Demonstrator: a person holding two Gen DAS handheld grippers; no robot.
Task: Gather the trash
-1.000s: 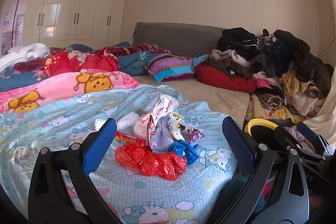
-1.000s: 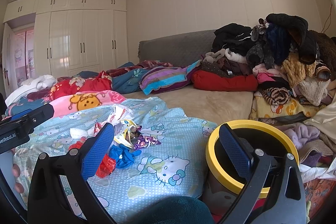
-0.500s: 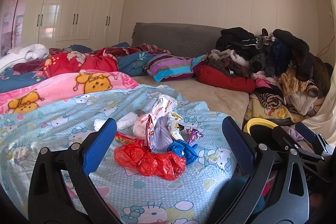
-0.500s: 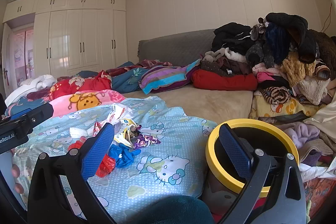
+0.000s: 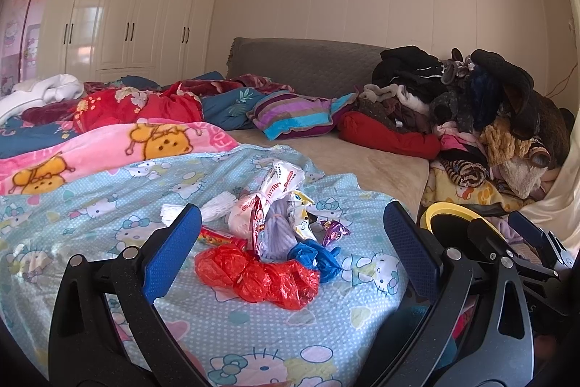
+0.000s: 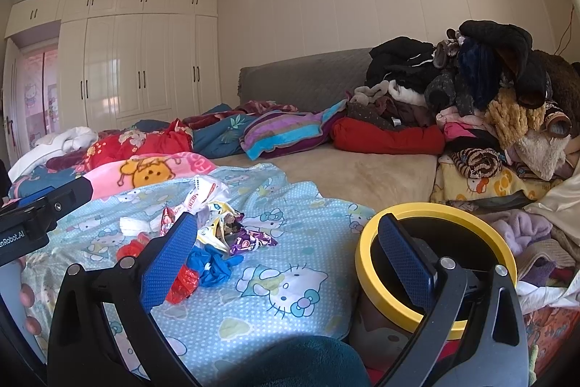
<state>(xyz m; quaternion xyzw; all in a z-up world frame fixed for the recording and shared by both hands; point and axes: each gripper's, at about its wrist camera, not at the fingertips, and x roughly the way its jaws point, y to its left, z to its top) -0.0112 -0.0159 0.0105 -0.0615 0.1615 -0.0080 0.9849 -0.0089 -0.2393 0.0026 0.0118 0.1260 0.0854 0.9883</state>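
Observation:
A heap of trash lies on the light blue cartoon-cat blanket (image 5: 90, 216): a crumpled red plastic bag (image 5: 257, 276), a blue wad (image 5: 315, 254), white and red snack wrappers (image 5: 268, 198), a purple foil wrapper (image 5: 335, 231) and white foam netting (image 5: 203, 211). My left gripper (image 5: 290, 242) hangs open just short of the heap, nothing between its fingers. In the right wrist view the same heap (image 6: 210, 234) sits left of centre, and my right gripper (image 6: 286, 249) is open and empty. A yellow-rimmed bin (image 6: 435, 263) stands by the bed's edge under the right finger.
Folded bedding covers the left of the bed: a pink blanket (image 5: 108, 151), a red quilt (image 5: 137, 107), a striped pillow (image 5: 297, 115). A tall clothes pile (image 5: 471, 118) fills the right. Bare beige mattress (image 5: 344, 162) lies beyond the trash. White wardrobes (image 5: 119, 20) line the far wall.
Both views have barely shifted; the grippers stay open and the trash heap lies as before.

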